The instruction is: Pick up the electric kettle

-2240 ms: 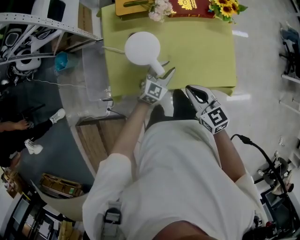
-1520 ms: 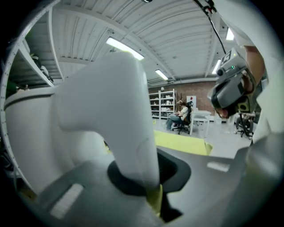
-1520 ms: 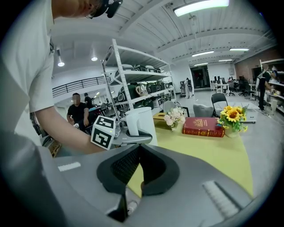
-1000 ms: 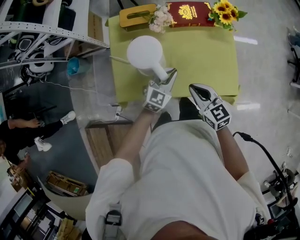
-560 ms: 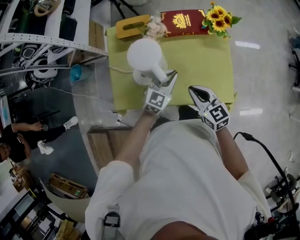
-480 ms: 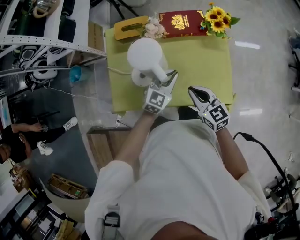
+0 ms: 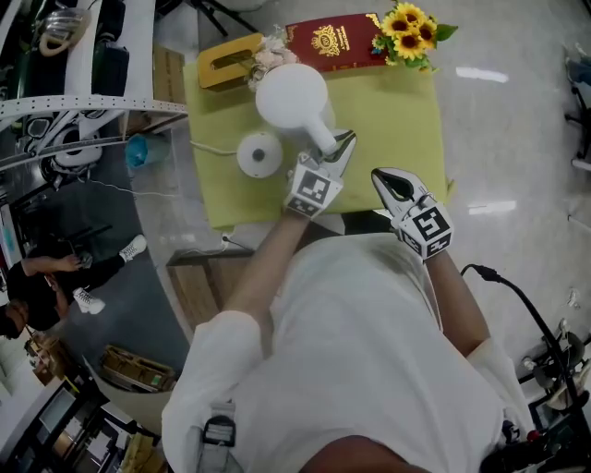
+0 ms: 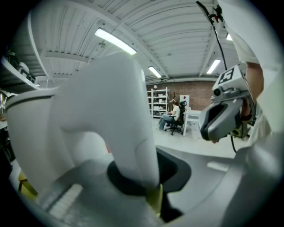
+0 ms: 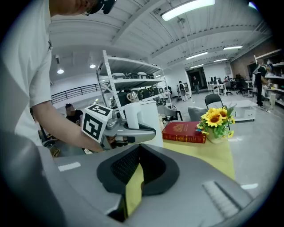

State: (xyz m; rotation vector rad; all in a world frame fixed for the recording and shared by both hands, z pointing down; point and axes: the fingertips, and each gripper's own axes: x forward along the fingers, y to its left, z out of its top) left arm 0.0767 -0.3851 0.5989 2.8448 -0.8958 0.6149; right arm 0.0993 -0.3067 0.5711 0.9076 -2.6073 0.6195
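1. The kettle (image 7: 288,95) is held by its handle (image 7: 321,139) in the left gripper (image 7: 339,146). The jaws are drawn narrow and clamped on the handle's lower end.
2. The kettle is now seen clear of its base (image 7: 259,154), up and to the right of it in the head view. How high it hangs over the worktop (image 7: 397,120) cannot be judged from above.
3. About two seconds ago the base was wholly hidden beneath the kettle. Half a second ago only a crescent of it showed at the kettle's lower left. Now the whole white disc is uncovered.
4. The base has been left lying on the yellow-green worktop. Its cord (image 7: 208,148) trails off the left edge.
5. The right gripper (image 7: 392,185) is held just off the near edge of the worktop, to the right of the left gripper. Its jaws are brought together with nothing between them, and its pose has hardly altered across the frames.
6. A wooden box (image 7: 224,62), a red book (image 7: 332,42) and sunflowers (image 7: 406,20) are ranged along the far edge. The kettle has been brought closer to the box than before. These three keep their places on the worktop, though the whole worktop sits further left in the view.
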